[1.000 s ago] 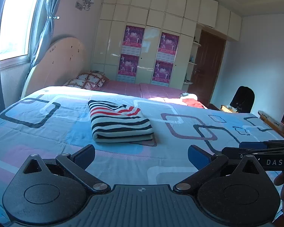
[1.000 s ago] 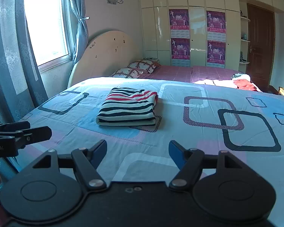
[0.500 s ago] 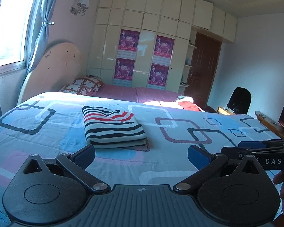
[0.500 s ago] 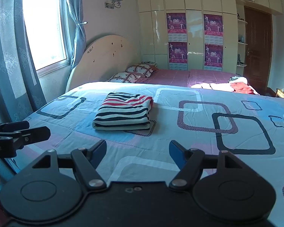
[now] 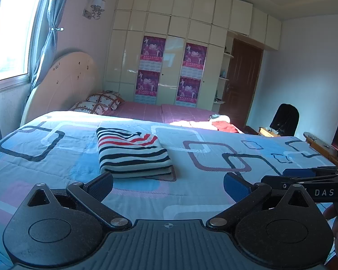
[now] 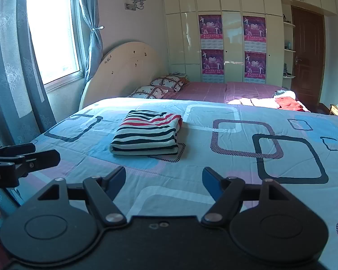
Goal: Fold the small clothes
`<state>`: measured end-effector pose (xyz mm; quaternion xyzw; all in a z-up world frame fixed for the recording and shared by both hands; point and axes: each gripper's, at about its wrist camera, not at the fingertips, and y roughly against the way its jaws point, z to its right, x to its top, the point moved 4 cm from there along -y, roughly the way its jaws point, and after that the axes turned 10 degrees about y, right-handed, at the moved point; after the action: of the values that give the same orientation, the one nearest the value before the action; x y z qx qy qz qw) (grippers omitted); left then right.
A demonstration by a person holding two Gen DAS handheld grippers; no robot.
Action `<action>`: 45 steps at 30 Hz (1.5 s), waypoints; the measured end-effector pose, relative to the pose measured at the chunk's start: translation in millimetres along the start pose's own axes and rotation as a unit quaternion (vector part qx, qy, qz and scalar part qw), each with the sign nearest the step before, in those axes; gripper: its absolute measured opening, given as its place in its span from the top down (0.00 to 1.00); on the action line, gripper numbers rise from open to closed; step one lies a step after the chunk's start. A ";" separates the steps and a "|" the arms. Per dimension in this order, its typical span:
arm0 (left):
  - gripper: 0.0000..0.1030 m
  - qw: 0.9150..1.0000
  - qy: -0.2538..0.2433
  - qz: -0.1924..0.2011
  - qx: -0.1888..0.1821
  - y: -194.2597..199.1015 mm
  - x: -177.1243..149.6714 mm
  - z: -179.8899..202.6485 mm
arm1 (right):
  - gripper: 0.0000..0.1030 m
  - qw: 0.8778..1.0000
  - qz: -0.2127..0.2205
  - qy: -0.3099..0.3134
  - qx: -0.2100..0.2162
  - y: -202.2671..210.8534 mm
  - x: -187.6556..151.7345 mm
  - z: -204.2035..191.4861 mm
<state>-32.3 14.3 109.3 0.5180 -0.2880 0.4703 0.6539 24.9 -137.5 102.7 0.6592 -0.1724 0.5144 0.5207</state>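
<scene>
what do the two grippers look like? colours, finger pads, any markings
Both match: matte black speckled bodies, two round pivot discs with triangular cutouts, silver rivets, angled black link arms. The left gripper has blue pads on its fingers and a ribbed base with a crosshair mark. The right gripper, seen side-on from the left camera, reads "DAS" in white.

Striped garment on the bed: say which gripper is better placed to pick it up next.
Left, marginally. The folded striped garment lies just beyond the open left gripper. From the open right gripper it sits farther away and leftward.
</scene>
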 end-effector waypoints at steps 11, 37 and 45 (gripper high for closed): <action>0.00 1.000 -0.002 0.000 -0.004 1.8 0.7 0.0 | 0.28 1.000 0.003 -0.002 -0.004 5.3 0.1 -2.8; 0.00 1.000 0.007 -0.001 0.000 -3.5 4.3 -12.5 | 0.28 1.000 0.003 0.002 0.002 -4.6 7.4 -14.0; 0.00 1.000 0.006 0.000 -0.007 -5.4 5.4 -12.5 | 0.28 1.000 0.004 0.001 -0.002 -5.3 7.5 -11.8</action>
<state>-26.6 27.7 108.1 0.5104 -0.2873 0.4713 0.6594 26.1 -122.9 105.5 0.6570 -0.1753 0.5172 0.5197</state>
